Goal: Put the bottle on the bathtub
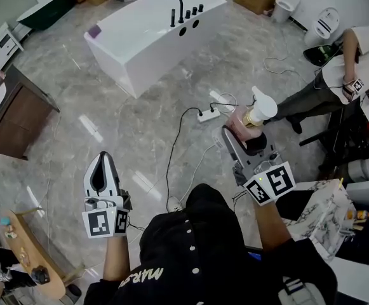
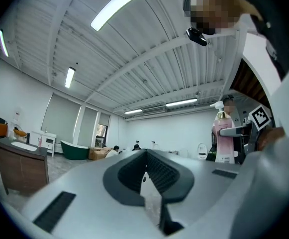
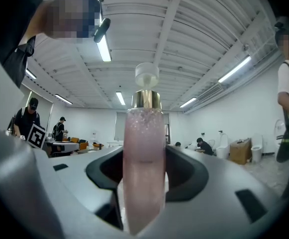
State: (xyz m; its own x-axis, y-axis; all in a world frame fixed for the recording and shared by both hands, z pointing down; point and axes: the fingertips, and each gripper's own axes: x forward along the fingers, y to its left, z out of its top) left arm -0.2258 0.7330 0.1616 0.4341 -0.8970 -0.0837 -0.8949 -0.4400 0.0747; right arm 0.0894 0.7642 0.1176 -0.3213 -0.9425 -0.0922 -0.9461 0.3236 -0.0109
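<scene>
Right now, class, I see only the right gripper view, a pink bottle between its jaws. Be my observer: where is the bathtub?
Observer: In the head view the white bathtub stands far ahead, well apart from the bottle.
Operator: Anything on its rim?
Observer: A black faucet stands on one long rim.
Operator: Is the left gripper free?
Observer: Yes, the left gripper is shut with nothing between its jaws.
</scene>
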